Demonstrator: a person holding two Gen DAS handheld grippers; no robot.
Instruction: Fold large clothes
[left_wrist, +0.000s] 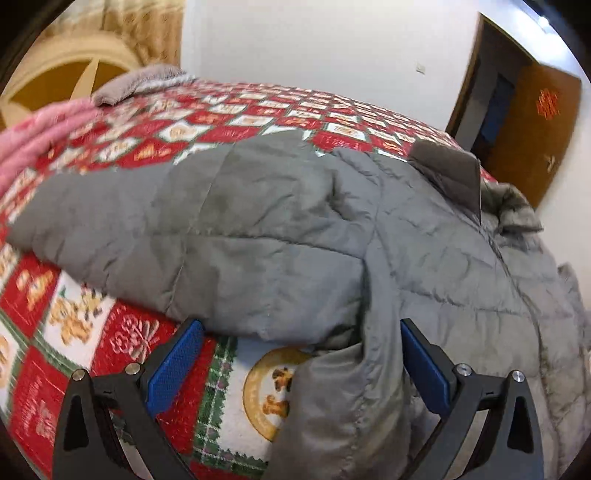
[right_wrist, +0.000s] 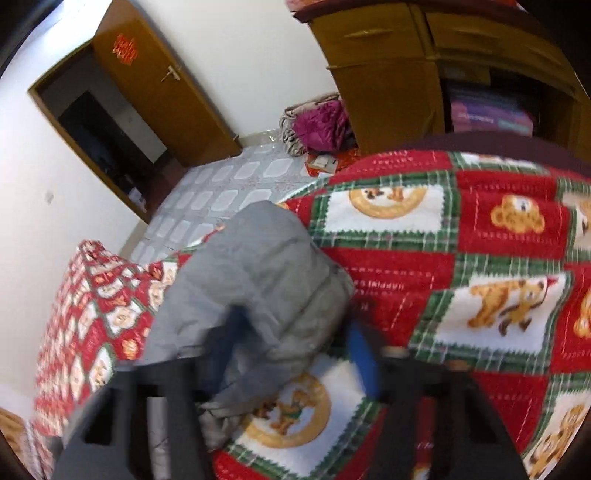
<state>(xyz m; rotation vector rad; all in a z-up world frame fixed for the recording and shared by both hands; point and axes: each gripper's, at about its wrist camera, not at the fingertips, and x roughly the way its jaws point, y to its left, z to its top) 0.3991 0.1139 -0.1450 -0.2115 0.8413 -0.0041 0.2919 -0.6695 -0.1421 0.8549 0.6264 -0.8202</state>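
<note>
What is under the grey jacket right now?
The jacket lies on a red patchwork quilt, which shows all around it. Whatever sits beneath the jacket's middle is covered and cannot be seen.

Both wrist views look closely down at jacket (left_wrist: 295, 229) and bedspread (right_wrist: 461, 258).

Gray jacket (left_wrist: 295, 229) between open left claw (left_wrist: 301, 343) fingers
</note>
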